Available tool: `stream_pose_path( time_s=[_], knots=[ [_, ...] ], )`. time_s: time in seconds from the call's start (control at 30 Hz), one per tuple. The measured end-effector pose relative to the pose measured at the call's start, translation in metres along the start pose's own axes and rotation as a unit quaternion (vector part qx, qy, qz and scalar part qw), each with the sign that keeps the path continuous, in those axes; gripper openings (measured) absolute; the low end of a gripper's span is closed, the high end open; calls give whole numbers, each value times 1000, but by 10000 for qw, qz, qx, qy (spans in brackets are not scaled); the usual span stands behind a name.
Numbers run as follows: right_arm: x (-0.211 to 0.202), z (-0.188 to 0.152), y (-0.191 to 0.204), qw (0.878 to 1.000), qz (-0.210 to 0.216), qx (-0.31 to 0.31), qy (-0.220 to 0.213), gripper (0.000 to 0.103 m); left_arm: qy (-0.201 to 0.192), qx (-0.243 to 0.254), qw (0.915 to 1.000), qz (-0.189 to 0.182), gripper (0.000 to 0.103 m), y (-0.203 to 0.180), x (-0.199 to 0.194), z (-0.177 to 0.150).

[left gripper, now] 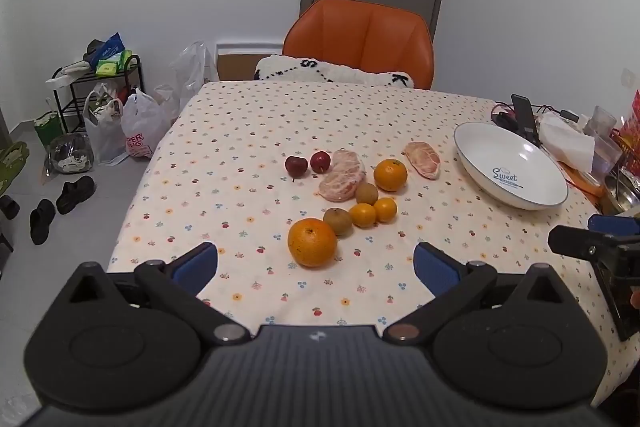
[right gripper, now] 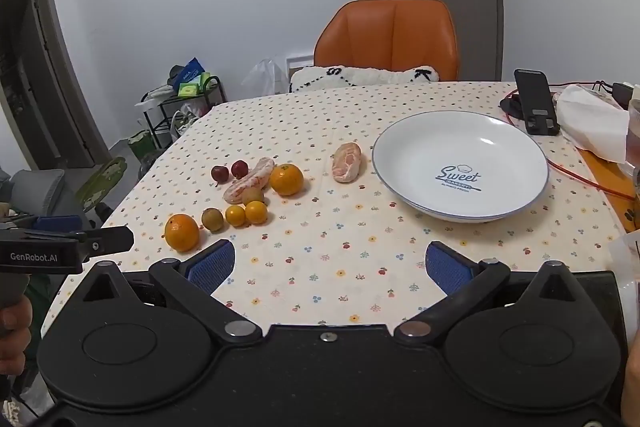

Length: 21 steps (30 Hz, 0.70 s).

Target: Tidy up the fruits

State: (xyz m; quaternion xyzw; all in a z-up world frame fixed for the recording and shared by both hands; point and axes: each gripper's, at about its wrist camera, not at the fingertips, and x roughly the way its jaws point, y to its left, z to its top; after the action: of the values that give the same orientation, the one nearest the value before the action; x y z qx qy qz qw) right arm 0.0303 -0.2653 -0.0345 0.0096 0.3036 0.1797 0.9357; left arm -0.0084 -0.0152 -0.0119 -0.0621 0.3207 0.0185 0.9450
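Observation:
Fruit lies in a loose cluster on the flowered tablecloth: a big orange nearest me, a second orange, two small yellow-orange fruits, two brown kiwis, two dark red fruits, and two peeled pomelo pieces. An empty white plate marked "Sweet" sits to the right. My left gripper is open, just short of the big orange. My right gripper is open over bare cloth in front of the plate.
An orange chair with a white cushion stands at the table's far side. A black phone, red cable, tissue and clutter line the right edge. Bags, a rack and shoes are on the floor at left.

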Motion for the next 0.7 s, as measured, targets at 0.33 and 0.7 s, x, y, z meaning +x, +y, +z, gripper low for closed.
stream_pose_path(
  time_s=[0.33,0.7],
  knots=[
    [-10,11,4,10000,43,-6,-68,103,56,172,9998,13,103,-5,-2,8],
    [-8,10,4,10000,9,4,-22,103,48,201,9998,31,103,-9,1,7]
  ],
)
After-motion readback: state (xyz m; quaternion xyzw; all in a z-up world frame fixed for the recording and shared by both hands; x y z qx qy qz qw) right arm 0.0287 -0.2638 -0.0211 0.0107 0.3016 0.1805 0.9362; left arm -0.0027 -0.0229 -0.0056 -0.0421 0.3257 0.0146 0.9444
